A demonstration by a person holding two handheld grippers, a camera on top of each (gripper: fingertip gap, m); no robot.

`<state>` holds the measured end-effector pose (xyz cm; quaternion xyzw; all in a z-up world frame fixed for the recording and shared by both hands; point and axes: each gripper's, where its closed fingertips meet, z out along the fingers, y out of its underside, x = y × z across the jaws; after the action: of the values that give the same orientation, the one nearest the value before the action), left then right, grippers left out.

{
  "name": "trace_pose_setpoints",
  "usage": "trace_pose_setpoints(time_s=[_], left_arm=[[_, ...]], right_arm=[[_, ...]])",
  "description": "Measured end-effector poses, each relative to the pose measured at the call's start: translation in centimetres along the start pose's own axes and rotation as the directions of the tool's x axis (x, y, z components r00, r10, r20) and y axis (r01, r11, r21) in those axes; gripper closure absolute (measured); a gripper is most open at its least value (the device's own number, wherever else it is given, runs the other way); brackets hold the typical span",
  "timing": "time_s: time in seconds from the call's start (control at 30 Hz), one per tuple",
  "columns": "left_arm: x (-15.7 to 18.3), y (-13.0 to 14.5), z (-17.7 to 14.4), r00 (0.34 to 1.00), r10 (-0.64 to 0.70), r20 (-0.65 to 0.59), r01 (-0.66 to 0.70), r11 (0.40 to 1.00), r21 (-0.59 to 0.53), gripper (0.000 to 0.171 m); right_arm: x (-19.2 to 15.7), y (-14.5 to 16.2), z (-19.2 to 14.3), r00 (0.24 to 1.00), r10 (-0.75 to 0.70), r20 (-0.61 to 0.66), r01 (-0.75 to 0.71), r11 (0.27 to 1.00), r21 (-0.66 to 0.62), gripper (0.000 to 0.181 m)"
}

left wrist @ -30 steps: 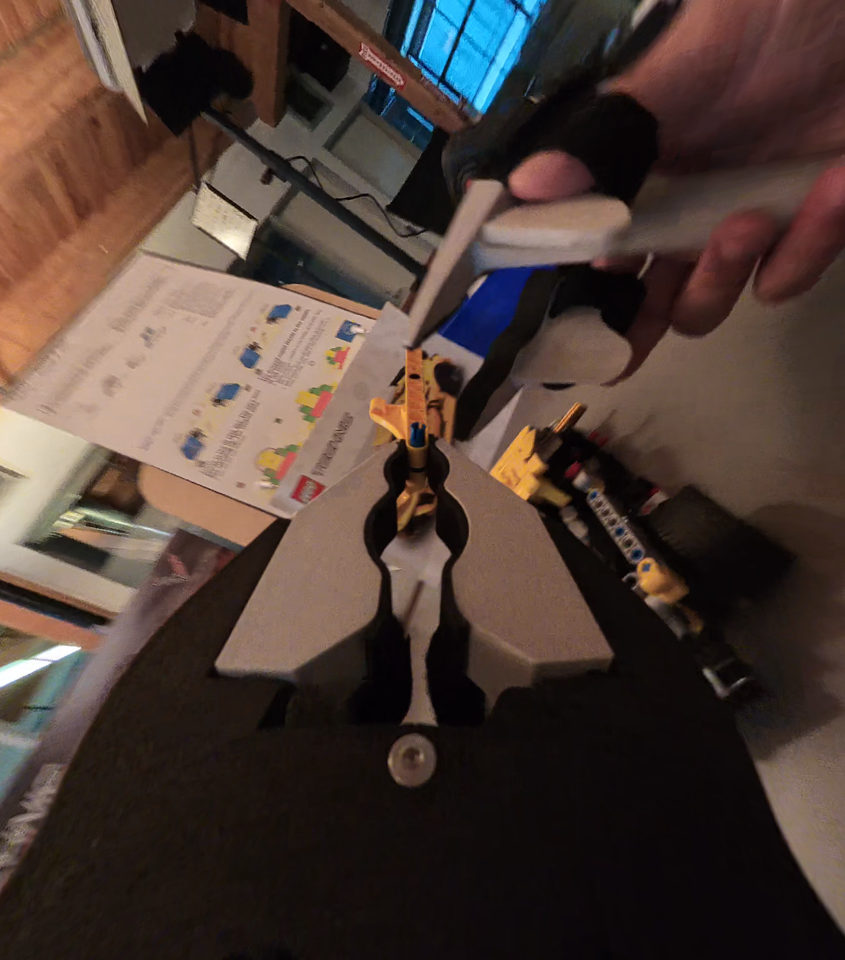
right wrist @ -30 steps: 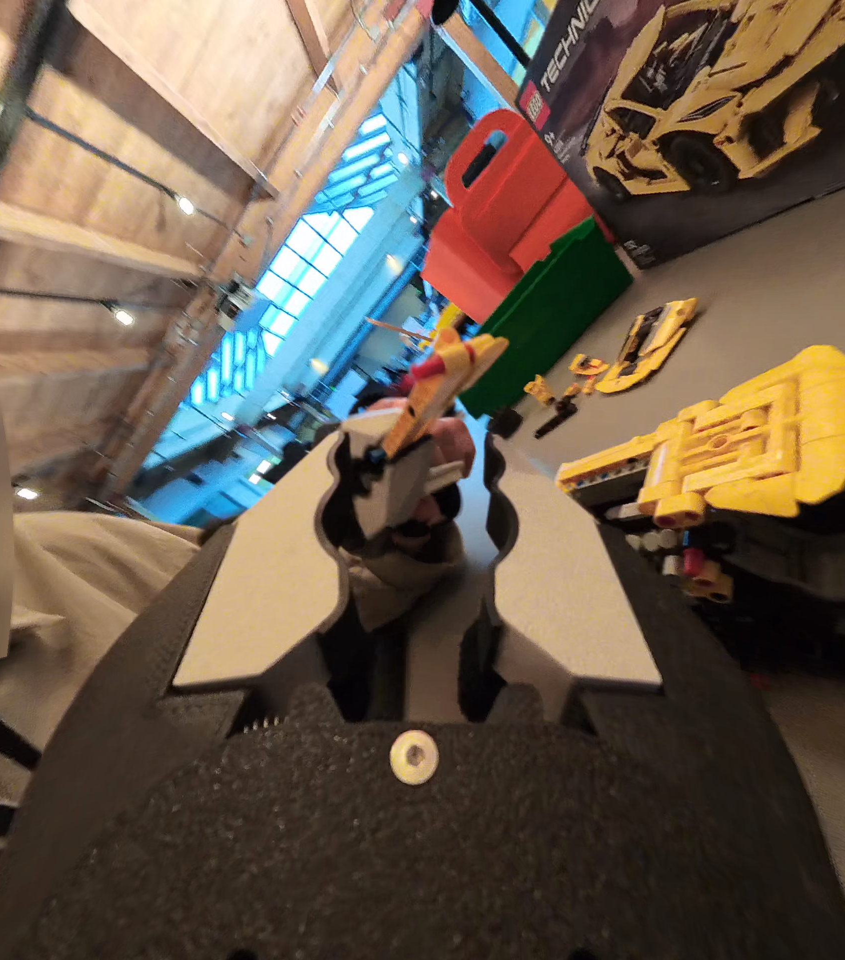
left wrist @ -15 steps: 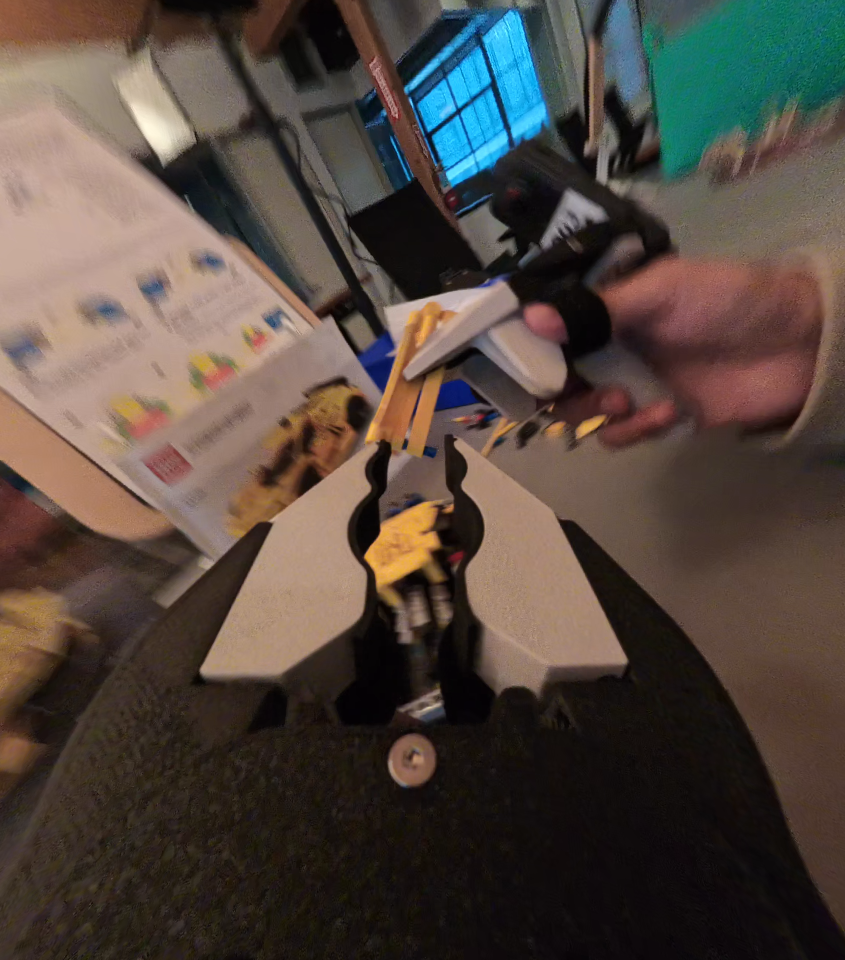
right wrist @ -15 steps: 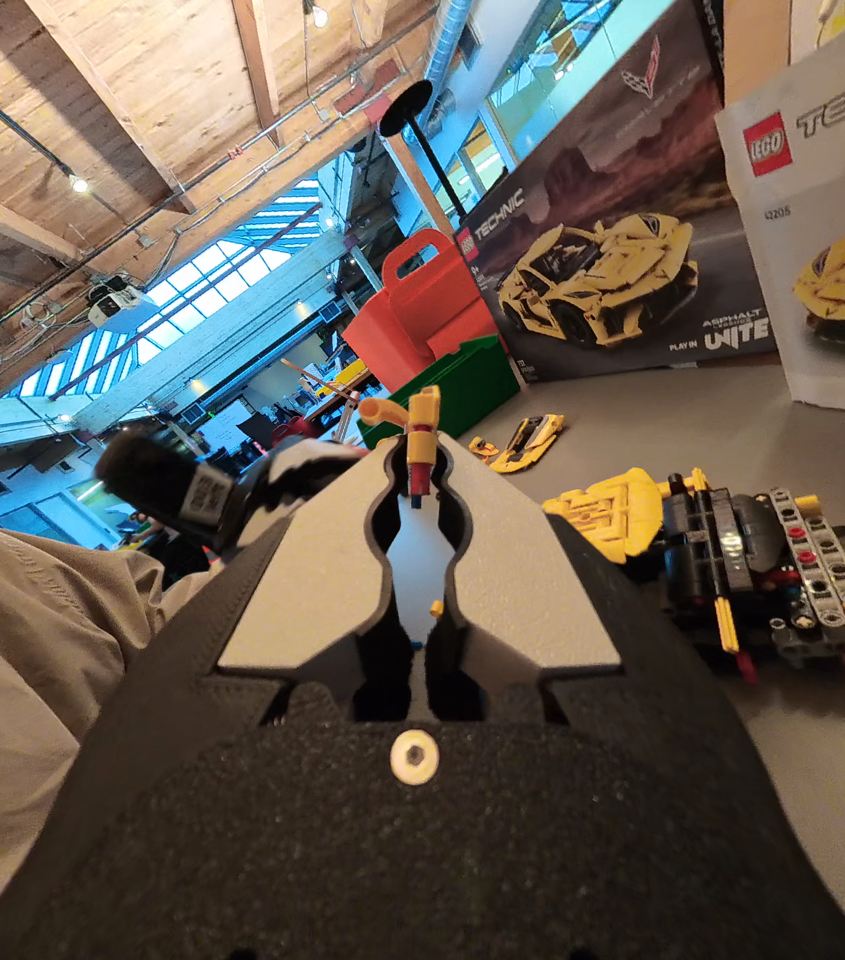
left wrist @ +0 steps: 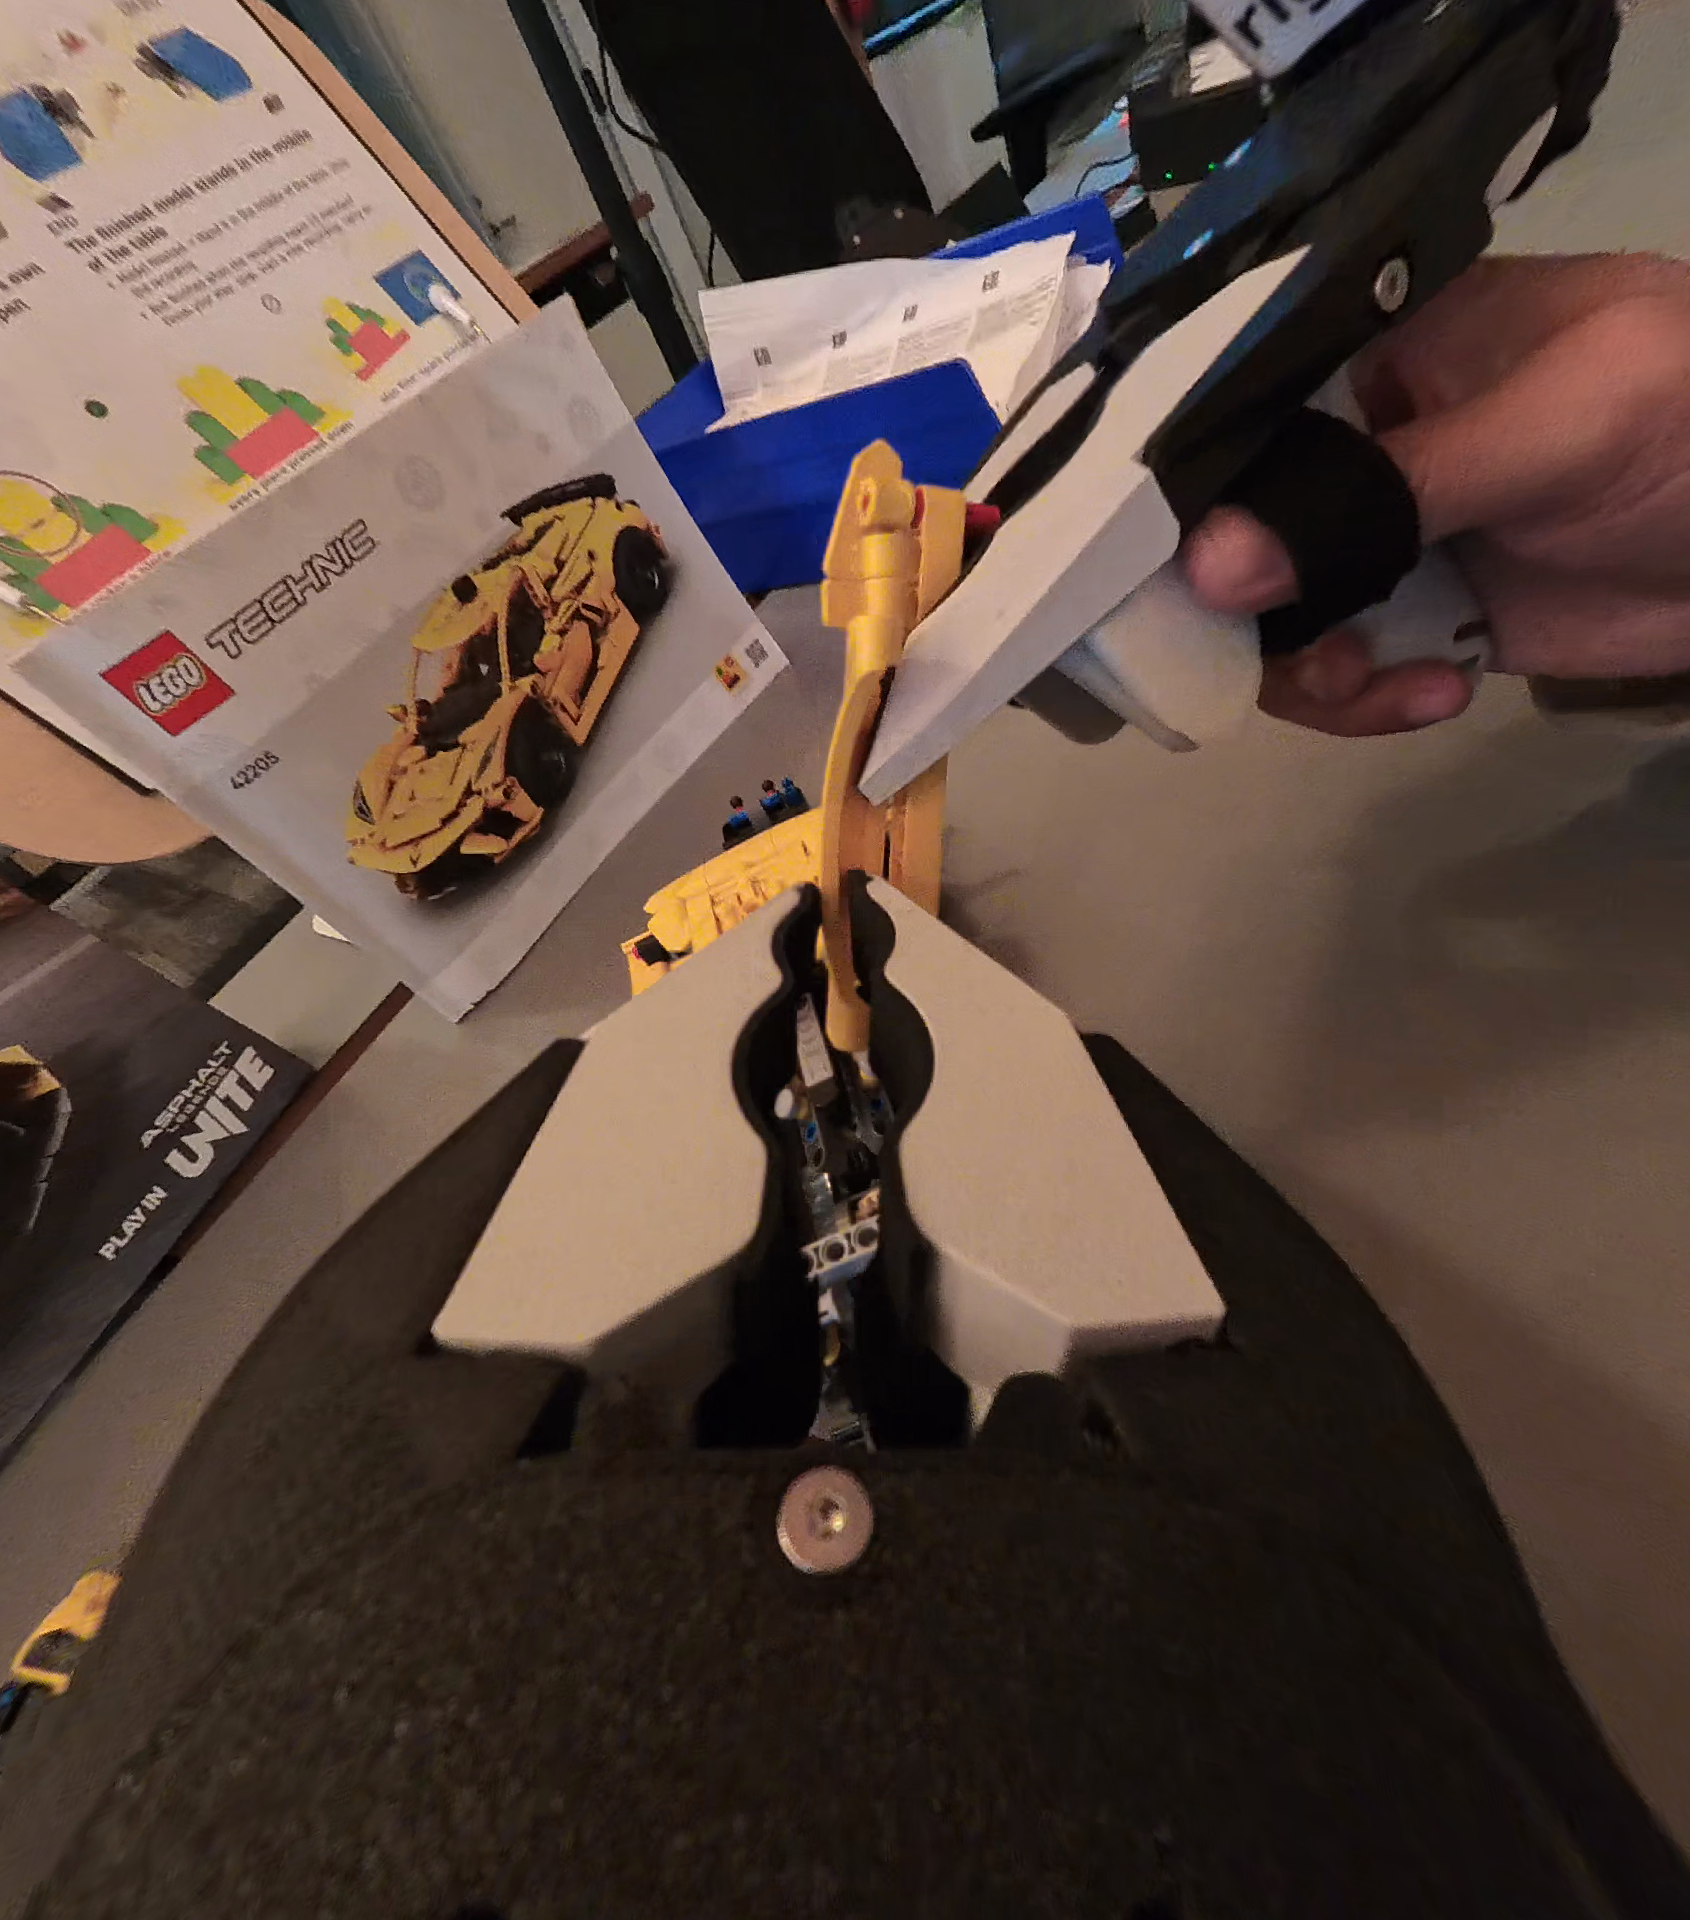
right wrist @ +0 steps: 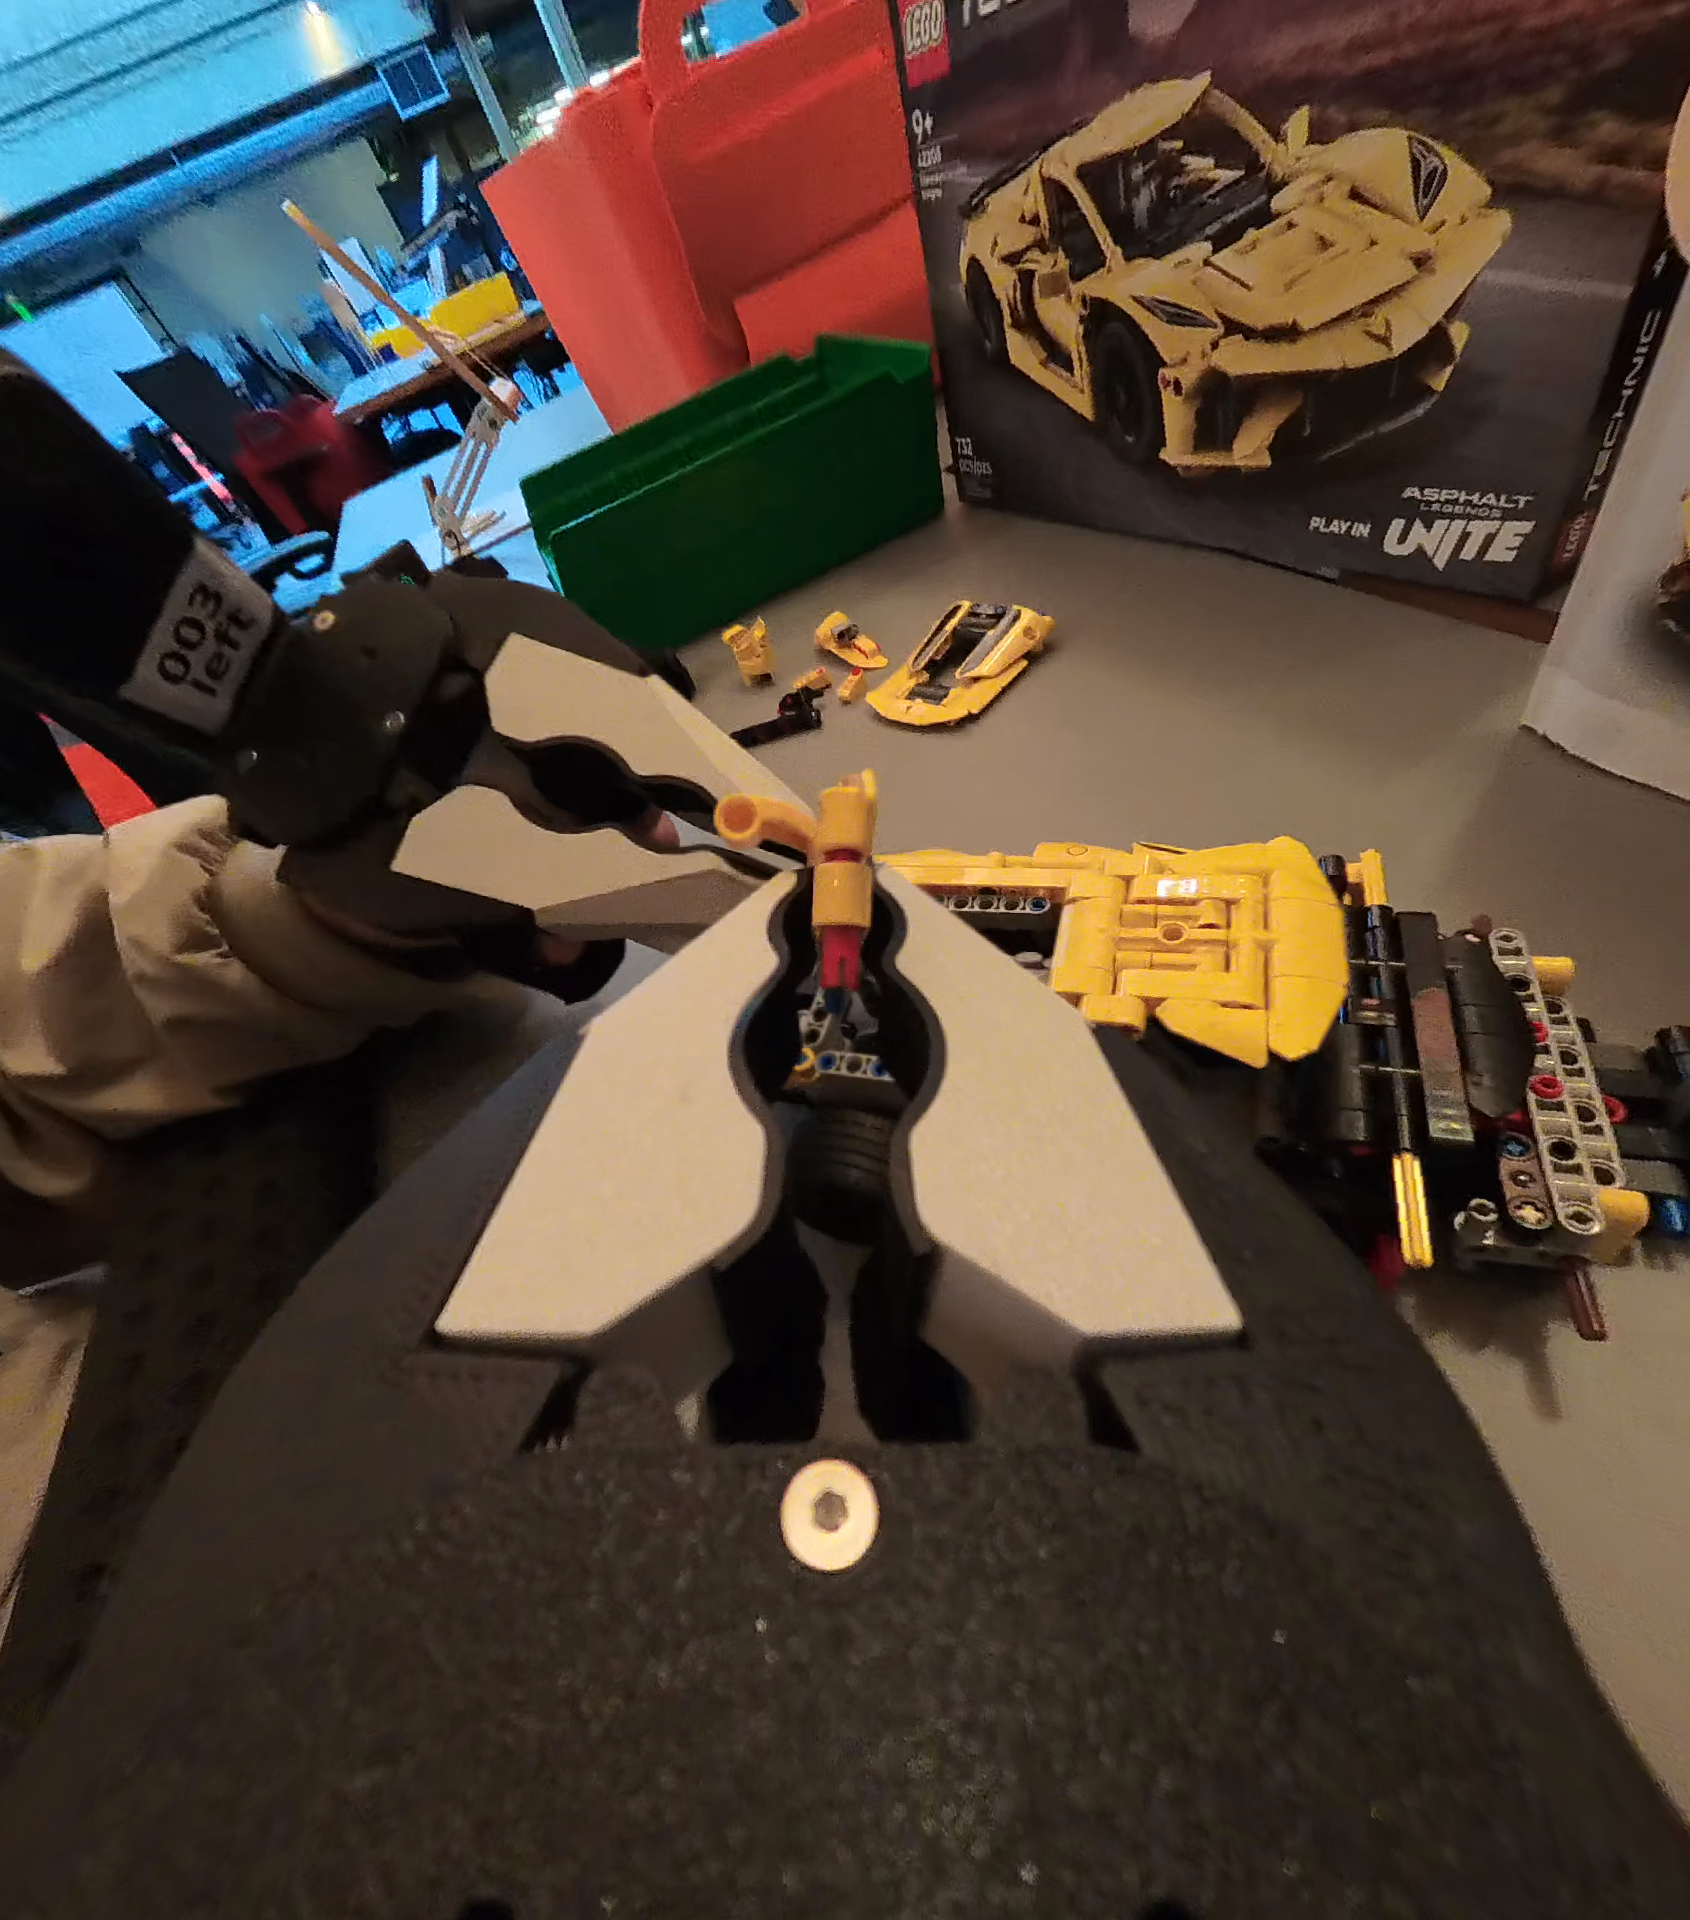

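The yellow part (left wrist: 872,644) is a long, curved strip of toy bricks with a red pin, held above the worktop (left wrist: 1340,1039) by both grippers at once. The left gripper (left wrist: 839,894) has its fingers clamped on the near end of the part. The right gripper (right wrist: 836,883) has its fingers clamped on the other end, around a yellow sleeve and red pin. In the left wrist view the right gripper enters from the right, gripped by a hand (left wrist: 1547,488). In the right wrist view the left gripper enters from the left, below a beige sleeve (right wrist: 93,987).

Beneath the part, on the worktop, lies the car model (right wrist: 1340,997), part-built: a yellow body section on its left, a black frame with grey beams on its right. Loose yellow pieces (right wrist: 955,660) lie farther off, near a green bin (right wrist: 747,499). A red case (right wrist: 716,197) stands behind the bin. To the right of the bin stands the kit box (right wrist: 1288,291), printed with a yellow car. A booklet (left wrist: 405,665) stands propped on the far left in the left wrist view, in front of a large instruction sheet (left wrist: 93,260). A blue bin (left wrist: 820,447) holding papers stands beyond the part.
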<state>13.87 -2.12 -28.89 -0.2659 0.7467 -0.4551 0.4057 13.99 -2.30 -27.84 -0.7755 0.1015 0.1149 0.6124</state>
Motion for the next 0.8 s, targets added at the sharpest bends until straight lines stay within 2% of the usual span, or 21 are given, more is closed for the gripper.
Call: trace_pose_setpoints(time_s=[0.1, 0.2, 0.27, 0.37, 0.47, 0.6, 0.73, 0.8], left_arm=[[0.4, 0.6, 0.4, 0.999, -0.036, -0.022, 0.035, 0.999, -0.033, 0.168], [1.0, 1.6, 0.9, 1.0, 0.005, -0.026, -0.007, 0.996, -0.085, 0.164], [1.1, 1.7, 1.0, 1.0, 0.013, -0.015, -0.015, 0.996, -0.089, 0.164], [0.5, 0.6, 0.6, 0.997, -0.081, 0.005, 0.081, 0.996, -0.036, 0.167], [-0.1, 0.6, 0.6, 0.965, -0.263, -0.014, 0.262, 0.965, -0.024, 0.167], [-0.2, 1.1, 0.9, 0.916, -0.396, -0.06, 0.395, 0.918, -0.036, 0.168], [0.2, 1.5, 1.1, 0.905, -0.408, -0.124, 0.404, 0.913, -0.056, 0.17], [-0.6, 1.8, 0.9, 0.908, -0.408, -0.095, 0.405, 0.913, -0.049, 0.171]], right_arm=[[0.2, 0.8, 0.2, 0.999, -0.045, -0.021, 0.043, 0.997, -0.056, 0.175], [0.1, 2.2, 1.1, 0.996, -0.077, -0.052, 0.07, 0.988, -0.137, 0.175], [0.3, 2.2, 1.0, 0.995, -0.08, -0.056, 0.071, 0.987, -0.145, 0.175], [0.1, 1.5, 0.6, 0.998, 0.063, 0.004, -0.063, 0.995, -0.081, 0.174], [0.4, 1.9, 0.9, 0.985, 0.174, 0.017, -0.172, 0.982, -0.071, 0.175], [0.8, 2.2, 1.1, 0.987, 0.157, -0.021, -0.159, 0.983, -0.096, 0.175], [1.7, 2.1, 0.8, 0.995, 0.071, -0.067, -0.076, 0.994, -0.078, 0.168], [1.4, 2.1, 0.7, 0.995, 0.093, -0.027, -0.095, 0.992, -0.078, 0.166]])
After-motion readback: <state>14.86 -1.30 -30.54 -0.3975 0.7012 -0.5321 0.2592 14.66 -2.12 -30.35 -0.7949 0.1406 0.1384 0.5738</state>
